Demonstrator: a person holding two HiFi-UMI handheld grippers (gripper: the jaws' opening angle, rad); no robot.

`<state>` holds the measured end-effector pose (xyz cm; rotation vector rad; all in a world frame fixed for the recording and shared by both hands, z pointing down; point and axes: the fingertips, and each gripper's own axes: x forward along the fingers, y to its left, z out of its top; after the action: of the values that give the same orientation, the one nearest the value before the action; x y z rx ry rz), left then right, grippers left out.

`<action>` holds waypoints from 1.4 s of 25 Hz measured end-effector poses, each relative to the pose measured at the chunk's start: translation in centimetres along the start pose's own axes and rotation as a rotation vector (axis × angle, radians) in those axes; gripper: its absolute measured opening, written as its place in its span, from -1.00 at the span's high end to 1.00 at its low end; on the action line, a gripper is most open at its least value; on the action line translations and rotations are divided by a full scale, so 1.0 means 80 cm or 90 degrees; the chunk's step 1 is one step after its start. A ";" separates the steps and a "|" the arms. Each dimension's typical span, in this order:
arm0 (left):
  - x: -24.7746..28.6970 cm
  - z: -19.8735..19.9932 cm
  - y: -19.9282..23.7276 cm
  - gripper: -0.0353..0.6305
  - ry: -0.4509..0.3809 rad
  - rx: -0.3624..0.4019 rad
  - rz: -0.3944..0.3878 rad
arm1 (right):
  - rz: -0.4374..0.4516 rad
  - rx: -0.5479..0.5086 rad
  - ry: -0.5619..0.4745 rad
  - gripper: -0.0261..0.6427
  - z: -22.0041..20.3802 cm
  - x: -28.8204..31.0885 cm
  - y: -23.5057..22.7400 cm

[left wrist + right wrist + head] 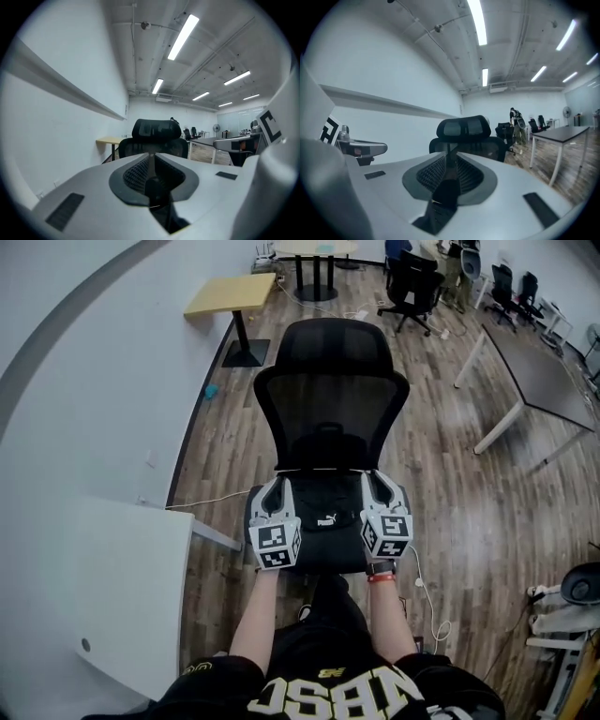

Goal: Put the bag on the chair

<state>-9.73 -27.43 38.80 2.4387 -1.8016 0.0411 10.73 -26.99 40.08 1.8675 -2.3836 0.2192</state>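
My left gripper (278,486) and right gripper (370,482) each clench soft black fabric bag (326,507); long axis left-right across mesh chair (330,399).

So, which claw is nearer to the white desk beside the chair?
Left. The left claw holds the side of the bag toward the white desk; the right claw holds the far side, away from it.

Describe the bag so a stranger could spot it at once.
Find the black mesh office chair nearest the camera. At its seat, between the left tool and right tool, is the bag. Its small white logo sets it apart from the black chair.
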 end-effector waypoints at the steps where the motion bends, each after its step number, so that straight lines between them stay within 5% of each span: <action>1: -0.009 0.015 0.000 0.76 -0.014 0.006 0.001 | -0.002 -0.005 -0.017 0.71 0.015 -0.009 0.003; 6: -0.054 0.068 -0.006 0.83 -0.059 0.053 0.012 | -0.004 -0.037 -0.076 0.81 0.071 -0.059 0.026; 11: -0.087 0.091 -0.018 0.85 -0.088 0.040 0.005 | -0.012 -0.064 -0.098 0.89 0.088 -0.096 0.044; 15: -0.105 0.092 -0.024 0.85 -0.088 0.015 0.004 | -0.012 -0.057 -0.088 0.89 0.086 -0.114 0.045; 23: -0.121 0.084 -0.035 0.85 -0.078 0.049 -0.016 | 0.018 -0.046 -0.070 0.89 0.077 -0.131 0.055; 35: -0.142 0.077 -0.040 0.85 -0.076 0.036 -0.023 | 0.040 -0.032 -0.069 0.89 0.071 -0.151 0.072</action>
<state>-10.32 -16.36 31.44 2.5623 -1.8273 -0.0585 8.06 -15.13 32.14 1.8304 -2.4955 0.0645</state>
